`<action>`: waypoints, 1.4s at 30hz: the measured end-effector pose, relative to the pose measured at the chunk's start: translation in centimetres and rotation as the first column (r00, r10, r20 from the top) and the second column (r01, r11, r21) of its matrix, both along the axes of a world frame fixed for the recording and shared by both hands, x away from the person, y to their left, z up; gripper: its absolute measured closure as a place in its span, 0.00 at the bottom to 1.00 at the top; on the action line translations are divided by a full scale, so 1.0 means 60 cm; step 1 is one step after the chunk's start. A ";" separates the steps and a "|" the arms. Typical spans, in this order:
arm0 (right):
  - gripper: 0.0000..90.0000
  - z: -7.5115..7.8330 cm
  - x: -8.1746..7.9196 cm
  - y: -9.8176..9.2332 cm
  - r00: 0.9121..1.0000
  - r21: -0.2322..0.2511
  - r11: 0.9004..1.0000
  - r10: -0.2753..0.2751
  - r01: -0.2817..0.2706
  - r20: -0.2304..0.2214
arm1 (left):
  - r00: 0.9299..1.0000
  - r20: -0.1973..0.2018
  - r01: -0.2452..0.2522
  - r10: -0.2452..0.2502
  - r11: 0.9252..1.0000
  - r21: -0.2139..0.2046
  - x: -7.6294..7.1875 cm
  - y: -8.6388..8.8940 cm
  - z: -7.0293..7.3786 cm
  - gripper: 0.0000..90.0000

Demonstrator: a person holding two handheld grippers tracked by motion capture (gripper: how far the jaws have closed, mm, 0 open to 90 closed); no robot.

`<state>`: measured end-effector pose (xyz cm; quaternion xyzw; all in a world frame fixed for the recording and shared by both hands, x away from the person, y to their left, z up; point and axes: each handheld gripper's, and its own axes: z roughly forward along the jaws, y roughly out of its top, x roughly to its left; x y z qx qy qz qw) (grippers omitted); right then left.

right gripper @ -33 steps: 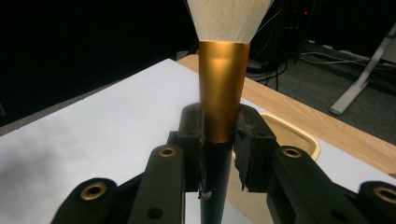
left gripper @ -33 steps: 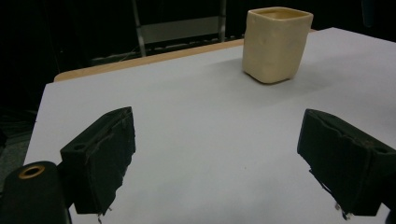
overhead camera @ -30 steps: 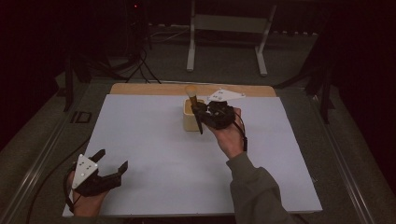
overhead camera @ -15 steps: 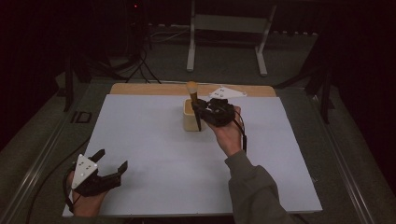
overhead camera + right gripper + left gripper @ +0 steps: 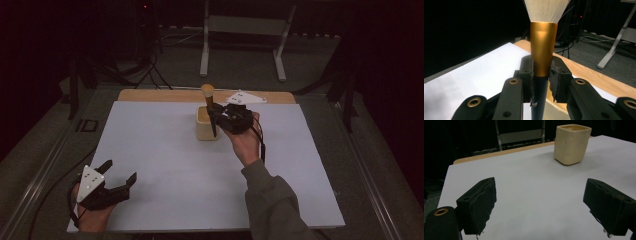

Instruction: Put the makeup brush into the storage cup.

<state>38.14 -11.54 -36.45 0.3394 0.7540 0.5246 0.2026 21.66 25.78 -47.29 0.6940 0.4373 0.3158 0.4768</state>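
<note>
Nearest you, at the front left corner of the white surface (image 5: 165, 165), your left tool (image 5: 120, 176) rests low in your hand with its jaws spread wide and nothing between them. In the left gripper view bare white sheet lies between the two black pads (image 5: 477, 205), and the cream cup (image 5: 572, 143) stands well beyond them, upright and apart from that tool.

Farther in, your right forearm and its grey-green sleeve (image 5: 272, 200) reach up the middle of the surface. Your right tool (image 5: 214, 114) sits just beside the cream cup, at its right side, with the grey three-cornered plate (image 5: 244, 98) on top. Its jaws are pressed together on a makeup brush (image 5: 543, 50): they pinch the lower end of the gold ferrule, where it meets the dark handle, and the brush stands upright with its white bristles above. In the high view the brush rises over the cup's opening, its lower handle down at the cup's rim.

Behind the cup, the surface's wooden edge (image 5: 160, 95) shows past the white sheet, and beyond it stands a grey metal frame (image 5: 245, 30) on the dark floor.
</note>
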 end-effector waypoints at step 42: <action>0.82 0.013 0.030 -0.011 0.995 0.028 0.997 -0.078 0.077 0.066 | 1.000 0.001 0.000 0.000 1.000 -0.003 -0.001 0.002 0.001 0.13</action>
